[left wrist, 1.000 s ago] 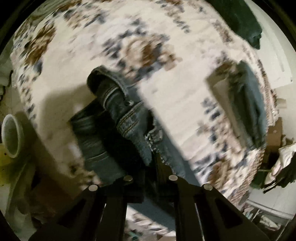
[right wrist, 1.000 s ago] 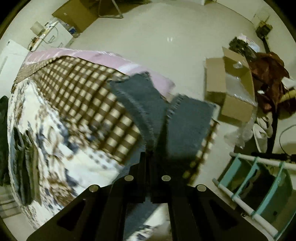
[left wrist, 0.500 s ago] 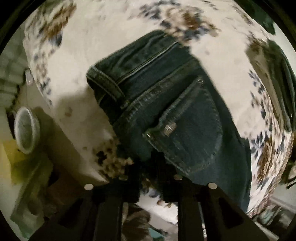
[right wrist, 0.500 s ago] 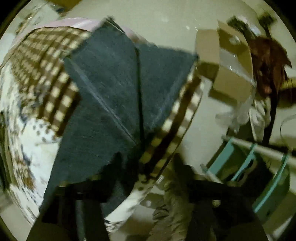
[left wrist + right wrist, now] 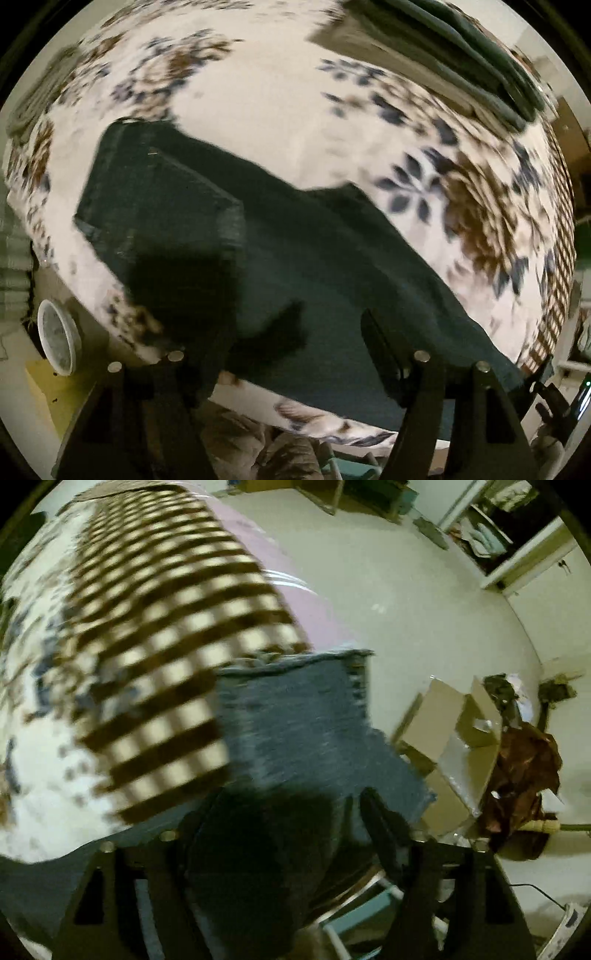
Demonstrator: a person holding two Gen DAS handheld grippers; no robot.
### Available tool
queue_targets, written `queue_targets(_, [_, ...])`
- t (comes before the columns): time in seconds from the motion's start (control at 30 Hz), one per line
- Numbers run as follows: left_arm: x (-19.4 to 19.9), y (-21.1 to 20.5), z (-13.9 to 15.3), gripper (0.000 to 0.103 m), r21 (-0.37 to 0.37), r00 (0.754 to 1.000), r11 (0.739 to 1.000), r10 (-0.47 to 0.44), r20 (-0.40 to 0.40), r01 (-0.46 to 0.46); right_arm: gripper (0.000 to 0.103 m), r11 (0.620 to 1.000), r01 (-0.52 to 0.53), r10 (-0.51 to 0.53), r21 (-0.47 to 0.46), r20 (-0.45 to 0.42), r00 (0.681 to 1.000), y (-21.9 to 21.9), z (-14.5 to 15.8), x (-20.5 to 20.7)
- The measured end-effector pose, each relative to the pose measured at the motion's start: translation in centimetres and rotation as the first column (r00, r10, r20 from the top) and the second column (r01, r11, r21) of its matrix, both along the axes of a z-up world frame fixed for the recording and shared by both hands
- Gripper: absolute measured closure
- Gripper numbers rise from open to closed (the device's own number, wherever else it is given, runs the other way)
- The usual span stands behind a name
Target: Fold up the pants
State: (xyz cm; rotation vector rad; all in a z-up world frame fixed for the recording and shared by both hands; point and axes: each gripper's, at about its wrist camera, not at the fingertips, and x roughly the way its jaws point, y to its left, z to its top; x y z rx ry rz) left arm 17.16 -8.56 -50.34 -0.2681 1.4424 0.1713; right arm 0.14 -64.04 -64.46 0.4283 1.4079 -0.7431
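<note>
Jaws of the left gripper point(image 5: 295, 332) stand apart and are opening above the pants point(image 5: 332, 280), with denim spread under the gap but no pad pressing on it; jaws of the right gripper point(image 5: 284, 808) are closing, and the cloth beneath them looks loose rather than pinched, though blur and shadow make contact hard to judge.

Laid flat on the bed point(image 5: 258, 92), the pants show their seat and a back pocket point(image 5: 159, 206) in the left view, while the right view shows the leg ends point(image 5: 295, 709) reaching the bed's edge over the checked border point(image 5: 166, 664), one hem hanging toward the floor point(image 5: 406, 590).

Judging by this, the spreading step is finishing and a lengthwise fold comes next. To do it well, each gripper should take an outer seam edge cleanly, waist on one side and hem on the other, pinching both layers, then lift together and keep the cloth taut so one leg lands square on the other. Pulling the overhanging hem back onto the bed first would prevent it dragging the fold askew.

A folded dark garment point(image 5: 461, 48) lies well apart at the far edge.
</note>
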Motion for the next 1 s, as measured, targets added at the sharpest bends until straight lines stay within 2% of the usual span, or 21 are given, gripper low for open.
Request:
queue_targets(0.03, [0.0, -1.1, -0.3, 0.035, 0.001, 1.0, 1.0, -0.014, -0.001, 0.014, 0.094, 0.999, 0.036, -0.036, 0.003, 0.018, 0.999, -1.0, 0.2, -0.8])
queue_targets(0.07, [0.0, -1.9, -0.5, 0.035, 0.001, 1.0, 1.0, -0.025, -0.003, 0.025, 0.098, 0.997, 0.074, -0.074, 0.001, 0.028, 0.997, -1.9, 0.4, -1.7])
queue_targets(0.13, [-0.2, -3.2, -1.0, 0.035, 0.003, 0.999, 0.999, -0.045, -0.012, 0.045, 0.098, 0.988, 0.157, -0.156, -0.008, 0.07, 0.985, -3.9, 1.4, -4.0])
queue_targets(0.23, [-0.3, -4.3, -1.6, 0.035, 0.001, 0.998, 0.999, -0.052, -0.029, 0.052, 0.099, 0.957, 0.272, -0.284, 0.096, 0.147, 0.948, -6.9, 2.4, -8.0])
queue_targets(0.3, [-0.4, -4.9, -1.8, 0.035, 0.001, 0.998, 0.999, -0.052, -0.036, 0.052, 0.099, 0.938, 0.309, -0.337, 0.16, 0.202, 0.919, -8.0, 3.0, -10.0])
queue_targets(0.4, [-0.5, -5.7, -1.8, 0.035, 0.001, 0.998, 0.998, -0.055, -0.037, 0.055, 0.099, 0.923, 0.311, -0.37, 0.226, 0.302, 0.878, -7.3, 4.5, -11.8])
queue_targets(0.53, [-0.4, -7.1, -1.3, 0.035, 0.005, 0.997, 0.998, -0.07, -0.018, 0.07, 0.099, 0.924, 0.257, -0.37, 0.284, 0.486, 0.792, -6.3, 8.5, -12.1])
queue_targets(0.6, [-0.5, -7.6, -0.8, 0.035, 0.004, 0.997, 0.997, -0.079, -0.005, 0.079, 0.099, 0.935, 0.215, -0.343, 0.283, 0.564, 0.751, -5.9, 10.4, -12.5])
queue_targets(0.67, [-0.6, -8.1, -0.5, 0.035, 0.008, 0.996, 0.996, -0.088, 0.003, 0.088, 0.099, 0.944, 0.19, -0.32, 0.27, 0.604, 0.73, -5.7, 10.7, -12.6])
queue_targets(0.73, [-0.6, -8.4, -0.8, 0.035, 0.01, 0.996, 0.996, -0.093, -0.003, 0.093, 0.099, 0.941, 0.198, -0.327, 0.274, 0.594, 0.735, -6.0, 8.8, -13.1])
queue_targets(0.77, [-0.7, -8.5, -1.0, 0.035, 0.009, 0.996, 0.996, -0.091, -0.009, 0.091, 0.099, 0.934, 0.216, -0.344, 0.284, 0.564, 0.751, -6.3, 7.4, -13.5])
queue_targets(0.83, [-0.7, -8.3, -1.6, 0.035, 0.006, 0.996, 0.996, -0.087, -0.021, 0.088, 0.097, 0.914, 0.27, -0.387, 0.303, 0.448, 0.806, -7.2, 2.7, -14.8])
queue_targets(0.9, [-1.2, -8.3, -2.0, 0.035, 0.002, 0.996, 0.996, -0.088, -0.033, 0.088, 0.095, 0.879, 0.346, -0.449, 0.328, 0.323, 0.833, -8.0, -1.1, -16.4])
queue_targets(0.97, [-1.5, -8.4, -2.3, 0.035, -0.003, 0.995, 0.996, -0.094, -0.041, 0.094, 0.091, 0.835, 0.407, -0.515, 0.369, 0.265, 0.815, -9.0, -3.1, -18.2])
queue_targets(1.0, [-1.9, -8.6, -2.5, 0.035, -0.003, 0.994, 0.995, -0.1, -0.044, 0.1, 0.078, 0.819, 0.427, -0.541, 0.384, 0.269, 0.797, -9.2, -3.2, -18.8])
